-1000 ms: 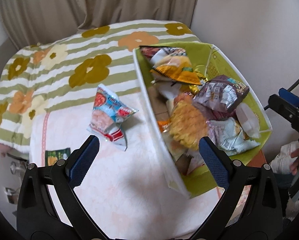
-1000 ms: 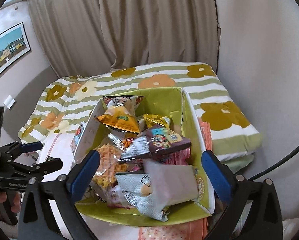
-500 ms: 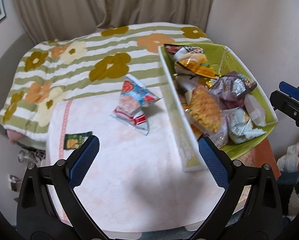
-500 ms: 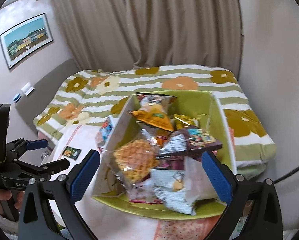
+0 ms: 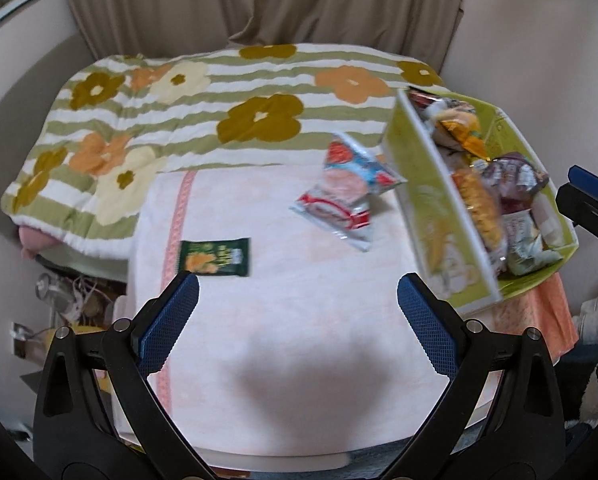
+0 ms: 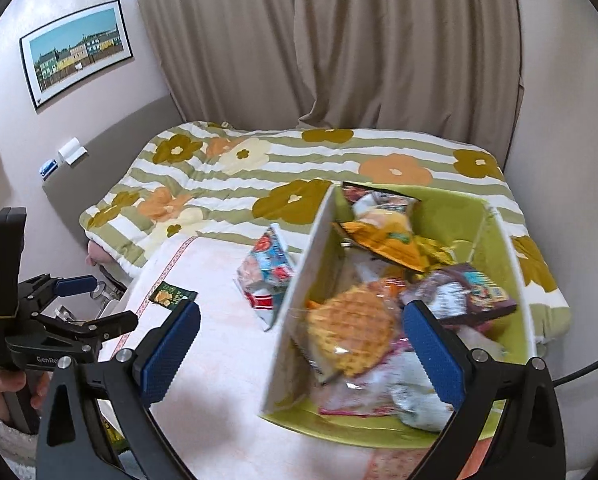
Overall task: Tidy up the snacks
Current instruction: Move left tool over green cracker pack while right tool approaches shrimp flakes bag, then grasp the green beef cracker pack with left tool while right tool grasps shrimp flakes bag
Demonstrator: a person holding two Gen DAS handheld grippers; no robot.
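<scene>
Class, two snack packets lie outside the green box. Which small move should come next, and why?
Probably lower the left tongs onto the dark green packet. They are open and empty, and that packet lies flat on the pink cloth just ahead, nearer than the red-and-blue packet beside the green box.

glossy plastic snack packets (image 5: 345,194), matt cloth table cover (image 5: 283,320)

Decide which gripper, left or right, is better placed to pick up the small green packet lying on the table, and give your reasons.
Left, probably. The left gripper is open with the green packet just ahead of its left finger, while the right gripper faces the box of snacks, farther from the packet.
</scene>
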